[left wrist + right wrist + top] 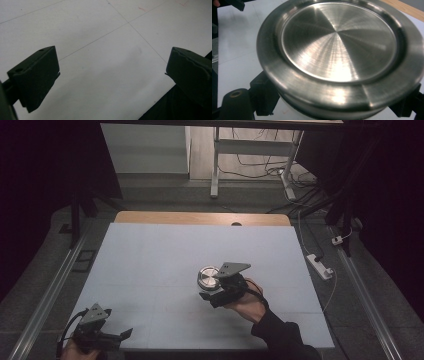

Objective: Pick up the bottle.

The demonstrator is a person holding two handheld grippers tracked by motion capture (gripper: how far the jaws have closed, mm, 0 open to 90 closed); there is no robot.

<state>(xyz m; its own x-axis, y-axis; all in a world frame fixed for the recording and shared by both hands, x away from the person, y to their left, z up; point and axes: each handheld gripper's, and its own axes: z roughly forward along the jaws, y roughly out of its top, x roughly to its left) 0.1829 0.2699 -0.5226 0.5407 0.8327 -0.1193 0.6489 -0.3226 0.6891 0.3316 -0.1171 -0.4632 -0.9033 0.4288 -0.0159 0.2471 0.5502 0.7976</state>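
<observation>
- High view: the left hand-held gripper [126, 333] sits at the near left corner of the bench [160, 255], low over the pale sheet that covers it, with its grey three-cornered plate on top and its black jaws pointing right.
- In the left gripper view the two black jaws stand wide apart, with bare white sheet and thin seam lines between them; nothing is held, and the dark near edge of the bench shows at the lower right.
- Further right in the high view, around the middle of the bench and slightly to the near side, the round metal container [207, 277] is held in the right hand-held gripper [206, 290], and its shiny circular face is turned up and tilted toward the camera.
- The right hand [247, 302] reaches in from the near right, its dark sleeve running down to the bottom edge, and the grey plate of that hand-held gripper lies just right of the container.
- In the right gripper view the container [337, 57] is very close, showing a brushed steel disc with a raised rim and a stepped outer band; the black jaws are clamped against its sides, low on the left and on the right.
- Behind it in that view lies the white sheet, and a strip of the wooden bench edge [404, 7] shows at the far right.
- Beyond the far edge of the bench, the high view shows a dark floor with cables and a white power strip [320, 266] to the right.
</observation>
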